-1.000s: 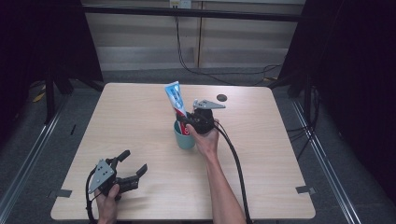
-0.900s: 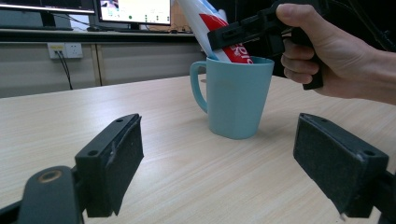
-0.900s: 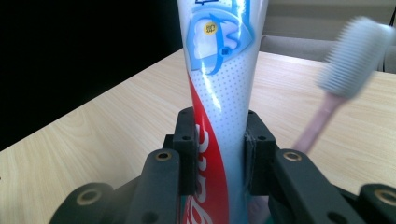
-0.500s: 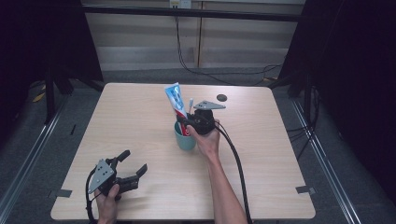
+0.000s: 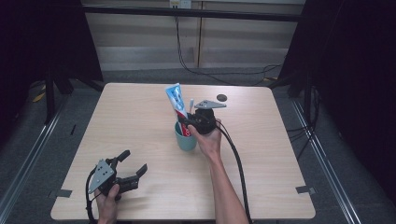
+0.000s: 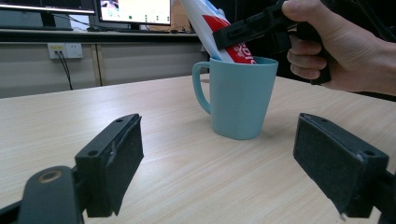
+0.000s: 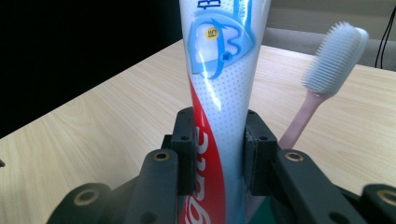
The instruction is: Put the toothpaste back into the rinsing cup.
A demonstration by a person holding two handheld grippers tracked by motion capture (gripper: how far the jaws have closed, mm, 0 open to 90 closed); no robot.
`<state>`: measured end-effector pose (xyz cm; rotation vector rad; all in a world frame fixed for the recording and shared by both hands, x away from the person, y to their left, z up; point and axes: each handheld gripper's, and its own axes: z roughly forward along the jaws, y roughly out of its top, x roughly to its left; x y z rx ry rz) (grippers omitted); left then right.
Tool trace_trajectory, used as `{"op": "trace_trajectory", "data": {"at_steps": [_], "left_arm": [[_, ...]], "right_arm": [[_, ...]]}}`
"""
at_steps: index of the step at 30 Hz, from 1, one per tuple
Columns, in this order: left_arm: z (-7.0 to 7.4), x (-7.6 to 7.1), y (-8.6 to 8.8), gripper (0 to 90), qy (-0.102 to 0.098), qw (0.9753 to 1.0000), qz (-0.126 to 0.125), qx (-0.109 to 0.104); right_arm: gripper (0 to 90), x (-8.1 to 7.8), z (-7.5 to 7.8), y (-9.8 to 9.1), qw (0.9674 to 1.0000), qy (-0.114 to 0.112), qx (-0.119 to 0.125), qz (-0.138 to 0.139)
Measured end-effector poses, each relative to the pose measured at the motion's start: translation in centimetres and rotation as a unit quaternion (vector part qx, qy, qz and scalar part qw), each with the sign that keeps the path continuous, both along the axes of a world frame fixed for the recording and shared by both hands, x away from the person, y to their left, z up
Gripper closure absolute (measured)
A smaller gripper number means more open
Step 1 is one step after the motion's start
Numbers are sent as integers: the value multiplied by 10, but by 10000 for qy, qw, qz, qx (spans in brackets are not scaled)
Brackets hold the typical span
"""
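Little change: toothpaste tube (image 5: 176, 103) more upright in mug (image 5: 185, 138).

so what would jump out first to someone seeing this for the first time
The toothpaste tube sticks up tall from the teal mug at mid-table, clamped between the jaws of the right claw. A toothbrush with a pale bristle head stands beside it in the mug. Near the table's front left corner, the left claw rests wide open, holding nothing.
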<state>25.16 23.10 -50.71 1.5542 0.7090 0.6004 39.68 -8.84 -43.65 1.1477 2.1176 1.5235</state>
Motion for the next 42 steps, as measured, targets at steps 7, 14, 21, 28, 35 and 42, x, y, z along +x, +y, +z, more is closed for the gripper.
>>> {"op": "trace_trajectory", "data": {"at_steps": [7,14,21,28,35,42], "left_arm": [[0,0,0,159,-9,10000,-4,13],[0,0,0,159,-7,10000,1,-6],[0,0,0,159,12,10000,11,-17],[0,0,0,159,11,10000,10,-18],[0,0,0,159,16,10000,11,-42],[0,0,-1,159,28,10000,20,-76]], "right_arm": [[708,-2,2,-1,10000,7,-94,14],[722,-7,2,-2,9998,-82,-173,58],[708,-10,-1,-9,10000,-61,-43,39],[685,-14,1,-15,9999,-85,-59,69],[673,-20,5,-21,9998,-111,-92,98],[721,-26,3,-22,9998,-184,-103,56]]}}
